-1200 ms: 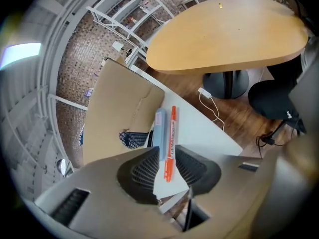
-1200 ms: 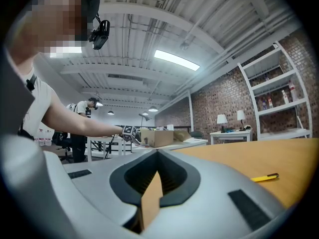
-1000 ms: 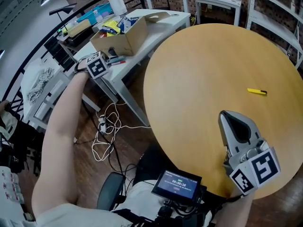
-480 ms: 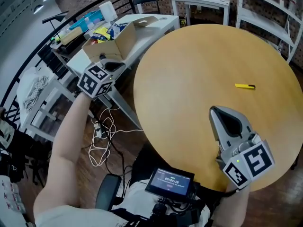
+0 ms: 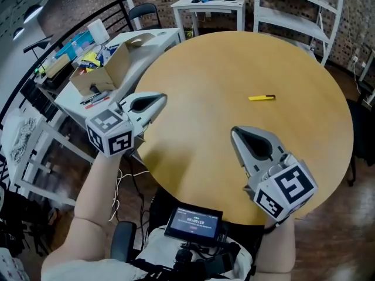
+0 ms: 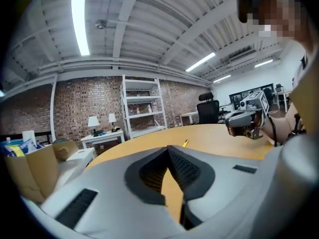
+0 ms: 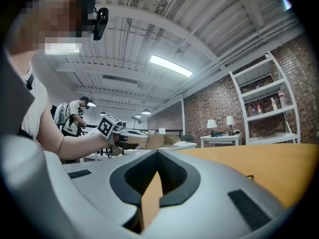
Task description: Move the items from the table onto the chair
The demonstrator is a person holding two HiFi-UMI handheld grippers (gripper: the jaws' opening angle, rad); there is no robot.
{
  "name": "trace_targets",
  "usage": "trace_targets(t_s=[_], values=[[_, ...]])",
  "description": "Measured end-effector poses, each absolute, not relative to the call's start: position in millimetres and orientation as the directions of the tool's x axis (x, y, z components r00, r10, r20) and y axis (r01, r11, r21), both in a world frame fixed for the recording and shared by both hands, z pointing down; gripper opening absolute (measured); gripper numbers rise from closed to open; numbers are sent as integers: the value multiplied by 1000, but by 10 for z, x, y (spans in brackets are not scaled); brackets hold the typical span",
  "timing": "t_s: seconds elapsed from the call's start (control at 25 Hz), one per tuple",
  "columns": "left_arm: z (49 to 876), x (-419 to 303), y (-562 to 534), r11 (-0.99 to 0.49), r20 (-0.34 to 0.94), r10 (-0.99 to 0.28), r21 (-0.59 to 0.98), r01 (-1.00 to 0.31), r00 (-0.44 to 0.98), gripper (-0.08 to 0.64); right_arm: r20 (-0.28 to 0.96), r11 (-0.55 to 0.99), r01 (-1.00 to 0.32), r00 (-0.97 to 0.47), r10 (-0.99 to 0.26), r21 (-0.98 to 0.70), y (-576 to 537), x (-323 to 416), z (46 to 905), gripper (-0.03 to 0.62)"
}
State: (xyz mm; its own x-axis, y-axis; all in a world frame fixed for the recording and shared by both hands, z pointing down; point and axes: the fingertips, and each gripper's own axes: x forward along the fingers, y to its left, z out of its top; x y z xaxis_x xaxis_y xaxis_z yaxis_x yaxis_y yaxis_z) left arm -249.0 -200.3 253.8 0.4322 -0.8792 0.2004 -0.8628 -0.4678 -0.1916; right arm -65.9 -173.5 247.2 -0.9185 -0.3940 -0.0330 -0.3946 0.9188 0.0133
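Observation:
A small yellow item (image 5: 261, 98) lies alone on the round wooden table (image 5: 234, 57), right of centre. My left gripper (image 5: 161, 100) hovers at the table's left edge, shut and empty, pointing toward the middle. My right gripper (image 5: 234, 132) is over the near part of the table, also shut with nothing in it, a short way in front of the yellow item. In the left gripper view the jaws (image 6: 168, 148) meet at the tip, with the yellow item (image 6: 185, 143) far ahead. The right gripper view shows its jaws (image 7: 157, 152) closed and the yellow item (image 7: 249, 177) low on the right.
A white desk (image 5: 155, 40) with an open cardboard box (image 5: 105, 69) and clutter stands left of the table. A black chair (image 5: 143, 10) is behind it. A small white table with lamps (image 5: 208, 4) and white shelving (image 5: 293, 10) stand at the back. Cables (image 5: 126, 177) lie on the floor.
My left gripper has swung from the cardboard box on the white desk over to the round table's left edge. The right gripper has stayed over the near part of the table.

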Motion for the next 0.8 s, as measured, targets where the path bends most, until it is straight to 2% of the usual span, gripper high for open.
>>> trace_targets(t_s=[0.44, 0.8], values=[[2389, -1248, -2063, -635, 84, -772, -109, -764, 630, 18, -14, 869, -495, -869, -495, 9, -1859, -76, 2486, 8], [2380, -581, -2123, -728, 65, -685, -98, -678, 726, 18, -6, 832, -555, -831, -556, -6, -1936, 316, 2534, 8]])
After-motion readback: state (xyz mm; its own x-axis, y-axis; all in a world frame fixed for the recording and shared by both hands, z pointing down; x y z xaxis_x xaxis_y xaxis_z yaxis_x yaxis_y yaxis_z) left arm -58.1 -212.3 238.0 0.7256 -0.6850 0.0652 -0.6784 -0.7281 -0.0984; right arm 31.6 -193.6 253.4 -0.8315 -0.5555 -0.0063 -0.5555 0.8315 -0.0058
